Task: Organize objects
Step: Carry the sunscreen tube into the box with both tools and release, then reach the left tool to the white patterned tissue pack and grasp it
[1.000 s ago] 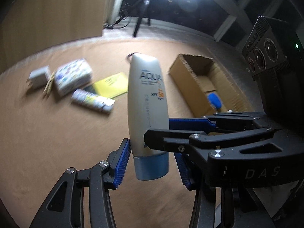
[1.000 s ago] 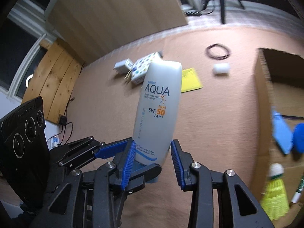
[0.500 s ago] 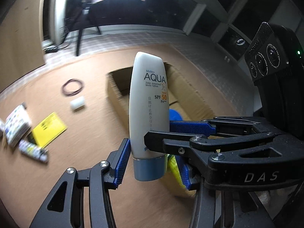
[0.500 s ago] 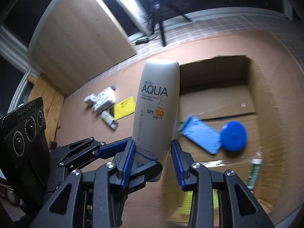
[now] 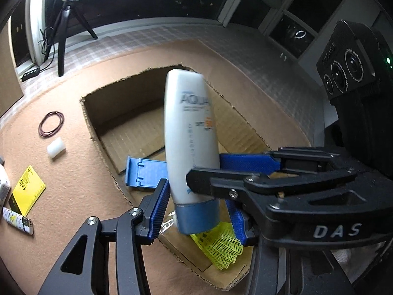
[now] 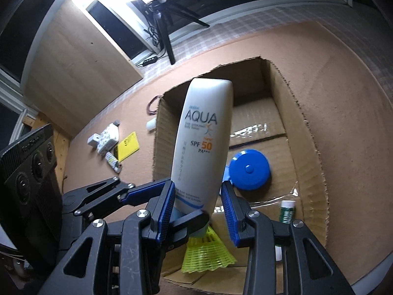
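Left wrist view: the left claw is closed on the cap end of a white plastic sunscreen tube with a pale blue cap. Its left blue pad lies against the tube; its right pad is partly hidden. The right claw reaches in from the right and crosses the tube just above the cap. The tube stands cap-down, tilted, in the air above the open brown cardboard box. Inside the box lie a flat blue plastic piece and, at the near end, a yellow-green mesh shuttlecock. The box sits on a tan felt-covered counter. Left of the box, on the counter, are a dark rubber-band loop, a small white block, a yellow card and a patterned lighter.

Right wrist view: the right claw's jaws have just been opening slightly, with the tube between them. Both blue pads sit against the tube's edges, low on its body. The left claw's black finger passes under the tube near the cap. Inside the box, beyond the tube, lie a round blue disc and a small green-and-white stick. Left of the box, beside the card, is a white patterned packet.
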A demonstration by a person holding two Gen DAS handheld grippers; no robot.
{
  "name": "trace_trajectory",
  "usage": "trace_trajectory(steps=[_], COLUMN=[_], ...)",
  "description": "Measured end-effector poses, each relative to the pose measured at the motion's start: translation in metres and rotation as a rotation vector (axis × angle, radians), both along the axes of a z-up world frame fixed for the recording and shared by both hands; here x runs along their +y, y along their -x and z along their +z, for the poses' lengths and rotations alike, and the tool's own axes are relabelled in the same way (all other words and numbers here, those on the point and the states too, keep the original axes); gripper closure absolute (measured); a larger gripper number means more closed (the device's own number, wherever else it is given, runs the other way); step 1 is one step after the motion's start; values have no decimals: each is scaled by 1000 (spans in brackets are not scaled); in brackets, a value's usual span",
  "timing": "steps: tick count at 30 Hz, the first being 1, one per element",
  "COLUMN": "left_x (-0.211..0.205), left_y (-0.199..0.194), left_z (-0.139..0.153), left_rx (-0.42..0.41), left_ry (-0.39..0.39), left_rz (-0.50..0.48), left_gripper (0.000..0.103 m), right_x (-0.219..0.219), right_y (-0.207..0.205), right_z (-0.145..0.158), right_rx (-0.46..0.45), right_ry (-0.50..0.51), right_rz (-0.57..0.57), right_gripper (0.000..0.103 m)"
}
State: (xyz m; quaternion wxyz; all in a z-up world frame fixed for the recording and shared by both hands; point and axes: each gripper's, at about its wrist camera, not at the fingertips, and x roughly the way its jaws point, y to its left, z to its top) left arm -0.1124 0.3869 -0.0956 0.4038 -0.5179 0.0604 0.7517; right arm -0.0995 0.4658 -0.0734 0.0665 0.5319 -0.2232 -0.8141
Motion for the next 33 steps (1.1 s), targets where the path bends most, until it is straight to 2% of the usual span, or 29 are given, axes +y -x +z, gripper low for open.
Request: trace_trajectory(steps=[4, 10, 19, 26, 33], left_x=[-2, -23, -80, -156, -243], left_y=[-1, -4, -10, 1, 24], left_z=[2, 12, 30, 30, 20], left_rx=[33, 74, 104, 103, 78], left_ry=[26, 42, 31, 43, 72], left_rz=[-8, 25, 105, 230, 394], left_gripper=[42, 42, 42, 42, 42], right_x=[3, 1, -15, -45, -83], right_y=[0, -2, -6, -3, 8], right_z=[1, 6, 18, 35, 36], right_rx=[12, 31, 85, 151, 151], right_ry=[-36, -96, -144, -148, -119], right_rz=[-18, -25, -26, 30, 104], right_gripper=[46, 46, 46, 46, 46])
